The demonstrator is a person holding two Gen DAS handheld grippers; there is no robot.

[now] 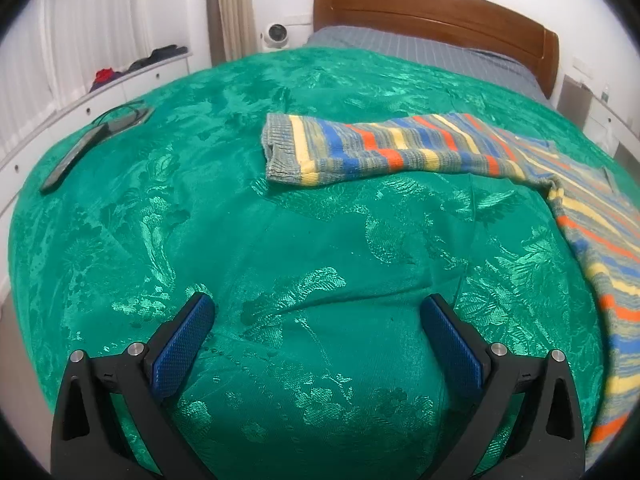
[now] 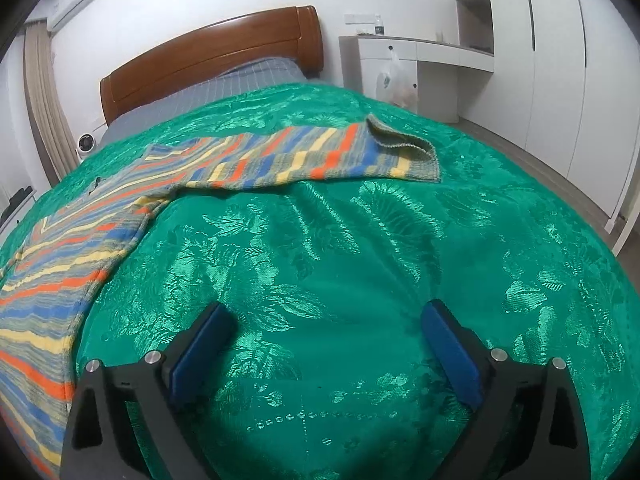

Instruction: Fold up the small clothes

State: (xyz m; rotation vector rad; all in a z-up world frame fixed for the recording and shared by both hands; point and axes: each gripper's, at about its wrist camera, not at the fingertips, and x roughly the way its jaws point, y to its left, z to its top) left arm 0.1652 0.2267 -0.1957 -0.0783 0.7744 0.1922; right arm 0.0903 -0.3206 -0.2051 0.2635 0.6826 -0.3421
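A small striped knit sweater in blue, orange, yellow and grey lies flat on the green bedspread. In the left wrist view its left sleeve [image 1: 384, 148] stretches across the middle and its body runs down the right edge. In the right wrist view the other sleeve [image 2: 304, 156] reaches right, with its cuff turned up, and the body fills the left edge. My left gripper [image 1: 318, 320] is open and empty above bare bedspread, short of the sleeve. My right gripper [image 2: 328, 328] is open and empty, also over bare bedspread in front of the sleeve.
The green bedspread [image 1: 280, 240] covers the bed, with a wooden headboard [image 1: 432, 12] behind. A dark phone with a cable [image 1: 76, 152] lies at the bed's far left. A white desk [image 2: 416, 56] with a hanging plastic bag and wardrobes stand to the right.
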